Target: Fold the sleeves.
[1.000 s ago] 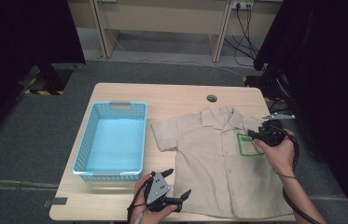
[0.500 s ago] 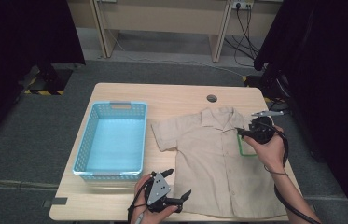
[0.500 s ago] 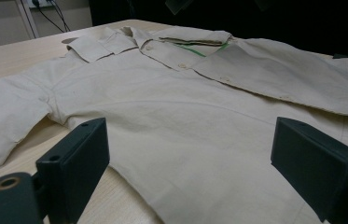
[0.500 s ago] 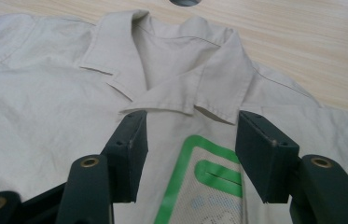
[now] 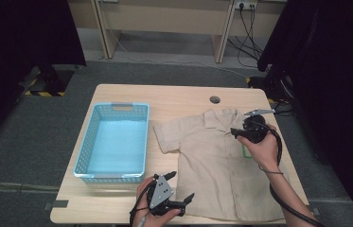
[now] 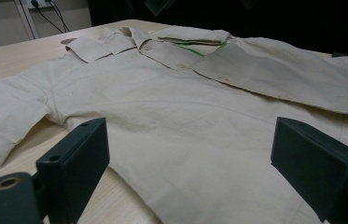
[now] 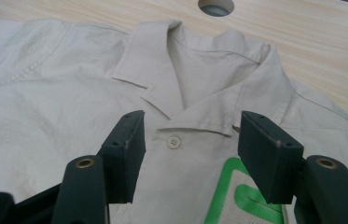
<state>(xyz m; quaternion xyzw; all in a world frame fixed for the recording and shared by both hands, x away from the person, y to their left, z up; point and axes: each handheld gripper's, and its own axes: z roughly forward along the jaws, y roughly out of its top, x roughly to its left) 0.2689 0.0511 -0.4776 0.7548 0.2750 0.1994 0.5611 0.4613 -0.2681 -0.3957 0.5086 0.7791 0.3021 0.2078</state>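
A beige short-sleeved shirt [image 5: 202, 156] lies front up on the wooden table [image 5: 174, 97], collar at the far side. Its green chest patch [image 5: 246, 152] is partly covered by a flap of fabric folded inward [image 6: 274, 70]. My right gripper [image 5: 233, 133] hovers over the chest, pointing at the collar. In the right gripper view my right gripper [image 7: 188, 144] frames the top button [image 7: 174, 142]. Its jaws have just been opening and nothing is between them. My left gripper [image 5: 182, 186] is open near the table's front edge, by the shirt's hem [image 6: 129, 186].
A light blue plastic basket [image 5: 122, 105] stands on the left half of the table, beside the shirt's sleeve [image 5: 164, 137]. A round cable hole [image 5: 215, 100] sits in the tabletop beyond the collar. Dark curtains and floor cables surround the table.
My right gripper has moved left from the shirt's right edge to over the chest near the collar, and its jaws stand wider. My left gripper has stayed put.
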